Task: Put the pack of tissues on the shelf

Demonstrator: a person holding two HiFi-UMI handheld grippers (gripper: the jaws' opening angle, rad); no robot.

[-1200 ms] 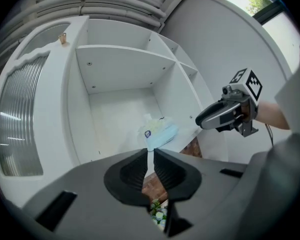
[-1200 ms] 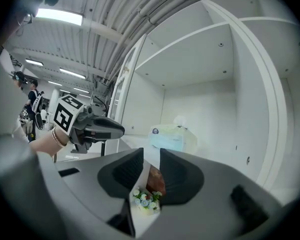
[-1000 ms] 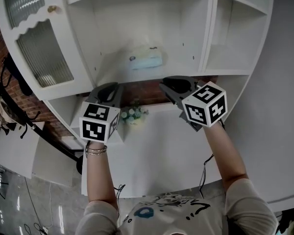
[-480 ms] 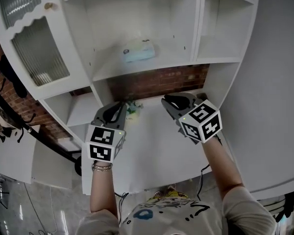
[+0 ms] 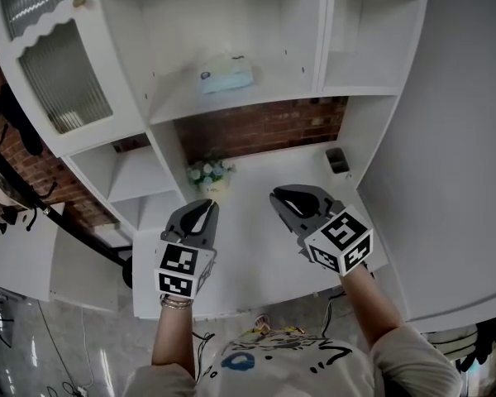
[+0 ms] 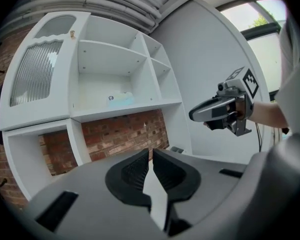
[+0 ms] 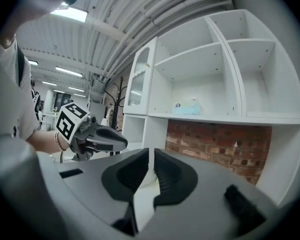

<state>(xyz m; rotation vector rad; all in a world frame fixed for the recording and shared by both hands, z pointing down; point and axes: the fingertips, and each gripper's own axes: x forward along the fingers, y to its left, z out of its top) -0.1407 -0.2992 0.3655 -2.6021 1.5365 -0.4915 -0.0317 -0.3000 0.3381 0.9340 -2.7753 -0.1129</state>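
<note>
Pack of tissues [image 5: 226, 76]: lies on the shelf [image 5: 231, 106] of the wide bay, about midway between its side walls, set back from the front edge, touched by neither tool
Task standing: looks done, judging by where the pack rests
Left tool [image 5: 203, 210]: over the counter [image 5: 256, 259] near its left edge, jaws almost together with only a thin slit, nothing in it
Right tool [image 5: 281, 198]: over the counter's middle, jaws have just been closing, a narrow gap left, nothing between them
Flower vase [image 5: 208, 174]: at the counter's back edge, just ahead of the left tool
Dark holder [image 5: 336, 160]: near the counter's back right corner
Risk one: a forward sweep of the left tool could tip the vase
Risk two: reaching up to tidy the soft pack could drag it over the shelf's front edge
Risk three: a swing of the right tool toward the back right corner could clip the holder
</note>
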